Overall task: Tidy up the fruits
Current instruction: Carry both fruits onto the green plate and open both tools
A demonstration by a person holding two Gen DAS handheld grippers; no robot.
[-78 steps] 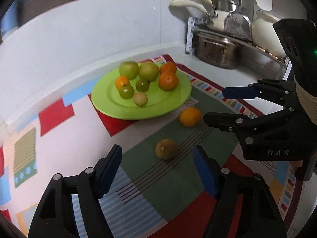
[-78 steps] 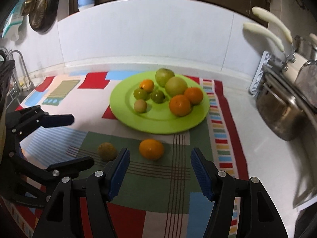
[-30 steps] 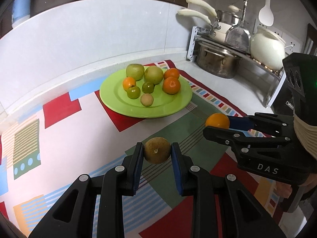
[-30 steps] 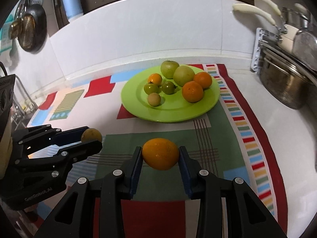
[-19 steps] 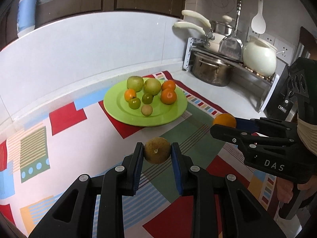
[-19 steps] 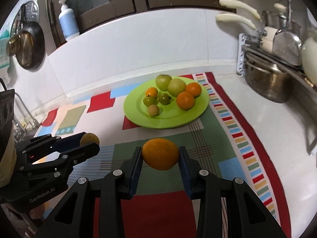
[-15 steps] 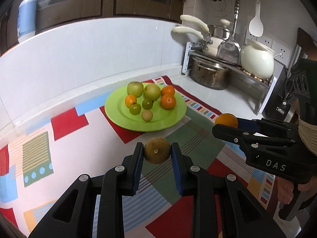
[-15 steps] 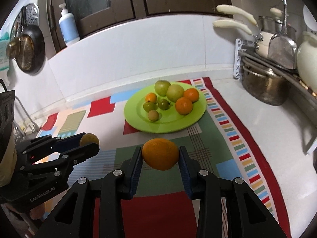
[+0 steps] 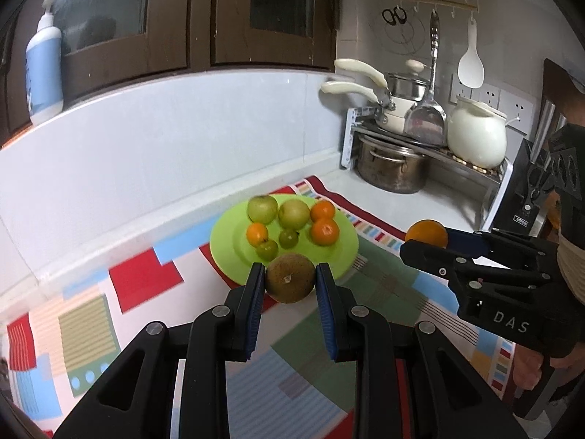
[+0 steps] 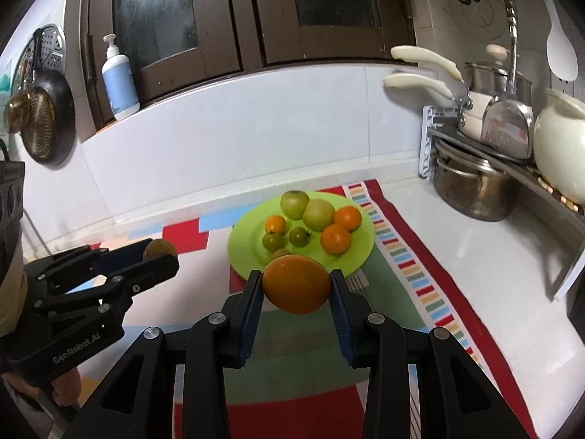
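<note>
My left gripper [image 9: 290,281] is shut on a brown round fruit [image 9: 290,278] and holds it high above the mat. My right gripper [image 10: 297,284] is shut on an orange [image 10: 296,284], also raised. Each gripper shows in the other's view, the right one [image 9: 431,239] with its orange [image 9: 426,233], the left one [image 10: 153,256] with its brown fruit [image 10: 159,248]. A green plate [image 9: 343,256] [image 10: 365,245] on the mat holds several fruits: green apples, oranges and small green ones. A small fruit on the plate is partly hidden behind the held orange.
A patterned cloth mat [image 9: 146,281] [image 10: 420,274] covers the white counter. A metal rack with a steel pot [image 9: 391,172] [image 10: 471,190], pans and a white kettle [image 9: 477,139] stands at the right. A white tiled wall lies behind the plate. A soap bottle [image 10: 119,80] stands on the ledge.
Both grippers closed on the two fruits that lay on the mat and lifted them. Since then both have kept rising and tilting up, so the plate looks farther away.
</note>
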